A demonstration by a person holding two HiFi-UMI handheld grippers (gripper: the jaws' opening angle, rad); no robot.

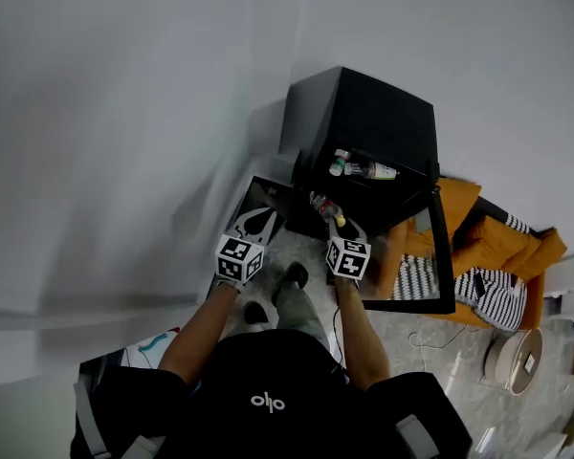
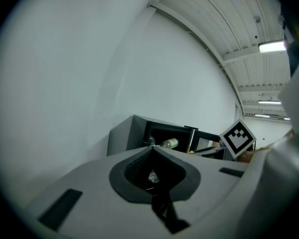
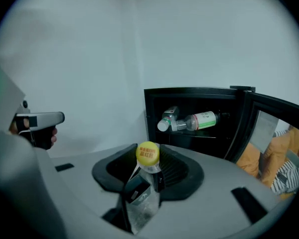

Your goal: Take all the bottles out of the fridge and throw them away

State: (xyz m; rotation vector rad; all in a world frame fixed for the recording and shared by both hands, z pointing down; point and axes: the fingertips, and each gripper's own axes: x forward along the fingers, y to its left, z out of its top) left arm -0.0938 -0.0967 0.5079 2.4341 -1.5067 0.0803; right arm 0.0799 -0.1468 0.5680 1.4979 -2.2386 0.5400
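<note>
A yellow-capped bottle [image 3: 141, 205] is clamped in the right tongs [image 3: 148, 158], cap pointed toward the fridge [image 3: 189, 91]. The left tongs [image 2: 152, 157] are clenched empty. Two shelf bottles [image 3: 199, 120] are laid sideways, nearer the right tongs.

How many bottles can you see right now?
3. Two lie on a shelf in the fridge: a white-capped bottle and a green-labelled bottle. A yellow-capped bottle is clamped in the right gripper. More may be hidden lower inside.
</note>
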